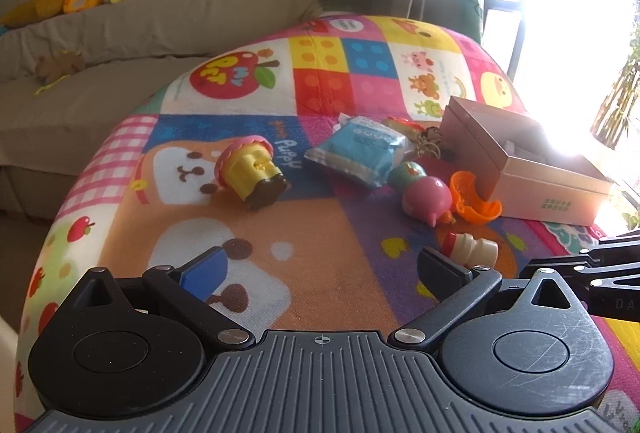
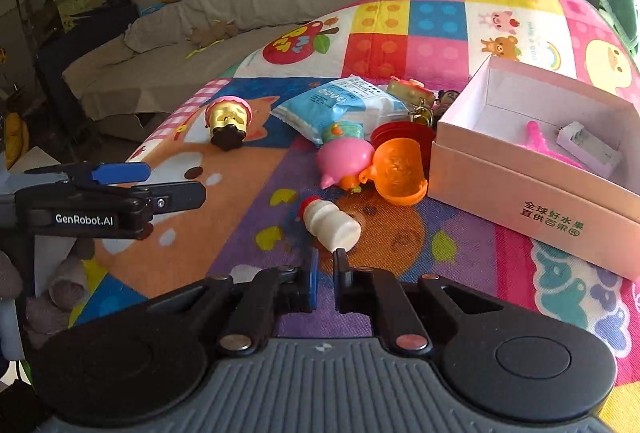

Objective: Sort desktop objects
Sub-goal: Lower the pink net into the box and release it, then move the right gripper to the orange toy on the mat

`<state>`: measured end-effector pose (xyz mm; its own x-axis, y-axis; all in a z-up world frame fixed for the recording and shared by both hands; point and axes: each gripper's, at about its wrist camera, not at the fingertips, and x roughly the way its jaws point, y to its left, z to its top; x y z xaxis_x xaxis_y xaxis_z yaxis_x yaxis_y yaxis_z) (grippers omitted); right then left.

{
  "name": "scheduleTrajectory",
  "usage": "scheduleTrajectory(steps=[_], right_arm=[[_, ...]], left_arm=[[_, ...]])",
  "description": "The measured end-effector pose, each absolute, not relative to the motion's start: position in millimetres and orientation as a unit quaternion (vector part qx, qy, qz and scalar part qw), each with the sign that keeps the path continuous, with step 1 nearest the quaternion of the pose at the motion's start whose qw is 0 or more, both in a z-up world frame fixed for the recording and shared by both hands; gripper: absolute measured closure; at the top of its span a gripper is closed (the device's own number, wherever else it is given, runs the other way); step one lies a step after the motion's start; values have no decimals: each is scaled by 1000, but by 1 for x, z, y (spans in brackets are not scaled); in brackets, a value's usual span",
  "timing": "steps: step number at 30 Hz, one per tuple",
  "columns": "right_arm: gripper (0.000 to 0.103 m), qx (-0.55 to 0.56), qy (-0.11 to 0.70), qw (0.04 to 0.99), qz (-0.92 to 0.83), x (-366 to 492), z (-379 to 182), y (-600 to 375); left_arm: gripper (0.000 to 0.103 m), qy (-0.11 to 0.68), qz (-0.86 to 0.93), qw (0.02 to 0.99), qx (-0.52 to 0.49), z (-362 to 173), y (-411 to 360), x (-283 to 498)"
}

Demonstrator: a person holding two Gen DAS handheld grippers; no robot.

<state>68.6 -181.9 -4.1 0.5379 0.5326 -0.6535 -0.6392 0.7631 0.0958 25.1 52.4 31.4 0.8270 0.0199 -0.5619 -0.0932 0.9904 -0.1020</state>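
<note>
A: Right gripper [image 2: 325, 275]?
B: Jaws pinched together, empty. Small white plastic bottle with red cap [image 2: 330, 223] lies on its side just beyond the tips, on the colourful patchwork play mat [image 2: 248, 169].
A: Left gripper [image 1: 322, 269]?
B: Spread wide, empty.
A: Further out?
B: Orange plastic cup [image 2: 396, 169], pink round toy [image 2: 342, 159], then open pink cardboard box [image 2: 520, 189] at right.

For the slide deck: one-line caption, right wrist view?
Shut right tongs near toppled toy bottle, pink box beside.

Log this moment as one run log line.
left gripper: open, empty | right gripper: shut, empty | toy bottle: lying before it | box: open
</note>
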Motion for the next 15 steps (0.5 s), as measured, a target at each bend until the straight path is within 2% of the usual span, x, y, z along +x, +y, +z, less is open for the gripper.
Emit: scheduleTrajectory(steps=[2, 5, 6, 7, 9, 14, 15], right_arm=[[95, -100, 318, 890, 310, 64, -3, -185], [88, -119, 292, 907, 280, 70, -1, -180], [81, -123, 288, 909, 276, 75, 0, -176], [67, -120, 289, 910, 272, 82, -1, -172], [46, -80, 308, 911, 261, 100, -1, -169], [45, -2, 364, 902, 232, 139, -10, -157], [54, -3, 371, 900, 228, 141, -12, -153]], left_arm=[[0, 294, 20, 954, -58, 32, 46, 27], [0, 289, 10, 956, -56, 35, 38, 28], [0, 288, 8, 956, -56, 36, 37, 28], [0, 286, 6, 957, -55, 37, 36, 27], [0, 284, 5, 957, -52, 38, 35, 25], [0, 290, 8, 955, -57, 34, 41, 22], [0, 291, 9, 955, -58, 33, 42, 22]])
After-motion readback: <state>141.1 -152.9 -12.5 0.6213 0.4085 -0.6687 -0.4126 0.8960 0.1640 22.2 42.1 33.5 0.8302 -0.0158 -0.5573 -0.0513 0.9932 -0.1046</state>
